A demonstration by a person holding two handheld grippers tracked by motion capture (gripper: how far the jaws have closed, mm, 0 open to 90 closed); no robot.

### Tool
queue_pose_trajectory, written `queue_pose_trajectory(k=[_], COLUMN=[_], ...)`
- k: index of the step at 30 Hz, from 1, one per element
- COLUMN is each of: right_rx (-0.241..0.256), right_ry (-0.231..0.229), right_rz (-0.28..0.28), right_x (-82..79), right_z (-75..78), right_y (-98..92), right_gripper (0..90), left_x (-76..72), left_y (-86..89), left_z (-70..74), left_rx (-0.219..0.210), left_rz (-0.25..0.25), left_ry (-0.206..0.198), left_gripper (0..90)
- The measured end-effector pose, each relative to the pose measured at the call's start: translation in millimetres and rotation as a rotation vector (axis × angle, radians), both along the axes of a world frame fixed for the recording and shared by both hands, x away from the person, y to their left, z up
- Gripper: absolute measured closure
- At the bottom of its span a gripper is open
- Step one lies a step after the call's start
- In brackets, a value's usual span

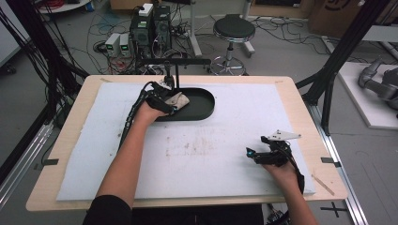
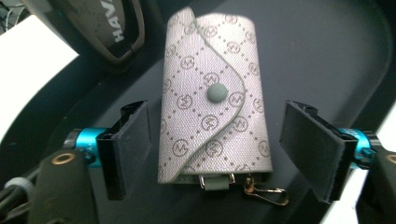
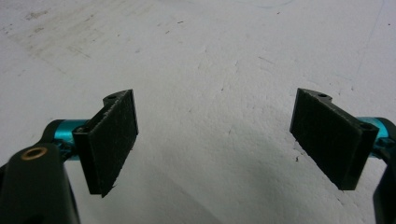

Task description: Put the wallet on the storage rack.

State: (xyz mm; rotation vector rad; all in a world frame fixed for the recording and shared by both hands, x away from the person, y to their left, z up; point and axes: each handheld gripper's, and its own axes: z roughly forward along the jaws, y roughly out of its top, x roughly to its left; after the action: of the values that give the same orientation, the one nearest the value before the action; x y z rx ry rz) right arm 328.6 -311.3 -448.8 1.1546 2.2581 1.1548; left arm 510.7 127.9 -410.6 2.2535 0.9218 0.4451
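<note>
Right gripper [image 3: 215, 140]: black two-jaw tool with teal fittings, held in the person's right hand [image 1: 281, 172] at the near right of the table. Jaws spread wide, nothing between them; below and ahead of the pads lies only the white foam mat [image 3: 210, 56], scuffed and faintly stained.

Left gripper [image 2: 217, 149]: same make, held in the person's left hand [image 1: 149, 112], reaching over the near end of the tray. Jaws spread wide, one on each side of the pouch, a clear gap at both pads; nothing gripped.

Pouch [image 2: 215, 93]: small beige fabric key pouch with a repeating circular monogram print, curved flap closed by a grey-green snap button, a gold clasp hanging at the end nearest the camera. Lies flat between the left jaws, lengthwise along them, on the tray floor.

Tray [image 2: 317, 51]: black oval tray with a low rim, lying on the mat.

Beyond the left jaw's tip: a dark looped strap bearing white lettering [image 2: 109, 28], only partly legible, beside the pouch's far end.

Wooden table [image 1: 70, 122]: light board under the mat.
</note>
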Motion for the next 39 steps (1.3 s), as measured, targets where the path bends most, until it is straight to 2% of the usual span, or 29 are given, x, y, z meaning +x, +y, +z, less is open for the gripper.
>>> queue_pose_trajectory(k=[5,7,10,13,15,23,25,27,34,39], right_rx=[-0.003,-0.001,0.003,0.004,0.006,0.011,0.01,0.009,0.01,0.02], right_ry=[0.0,-0.003,0.001,0.001,-0.001,-0.001,-0.002,0.0,0.001,0.003], right_rz=[-0.001,-0.003,-0.007,-0.011,-0.014,-0.018,-0.021,-0.024,-0.021,-0.027], right_x=[-0.2,-0.2,-0.4,0.2,0.6,2.0,2.1,2.2,3.3,4.4], right_z=[-0.1,0.0,0.2,0.2,0.2,0.1,0.3,0.2,-0.1,0.0], right_y=[0.2,0.1,-0.3,-0.5,-0.8,-2.8,-3.0,-3.3,-3.7,-4.4], right_gripper=[15.5,15.5,15.5,15.5,15.5,15.5,15.5,15.5,15.5,15.5], left_x=[-13.9,-19.6,-31.7,-41.3,-49.3,-75.3,-83.5,-91.7,-122.8,-138.5], left_y=[8.5,11.0,15.8,19.0,21.3,34.0,37.5,41.2,49.7,52.4], left_z=[12.4,15.7,22.1,27.4,28.8,20.1,16.5,12.6,5.3,-1.0], left_rx=[-0.024,-0.034,-0.061,-0.078,-0.089,-0.131,-0.128,-0.141,-0.185,-0.215], left_rz=[0.037,0.042,0.039,0.03,0.033,0.033,0.033,0.032,0.028,0.026], left_ry=[-0.04,-0.044,-0.075,-0.073,-0.088,-0.095,-0.097,-0.092,-0.115,-0.115], left_gripper=[23.6,23.6,23.6,22.1,22.0,22.0,21.9,21.3,20.2,18.8])
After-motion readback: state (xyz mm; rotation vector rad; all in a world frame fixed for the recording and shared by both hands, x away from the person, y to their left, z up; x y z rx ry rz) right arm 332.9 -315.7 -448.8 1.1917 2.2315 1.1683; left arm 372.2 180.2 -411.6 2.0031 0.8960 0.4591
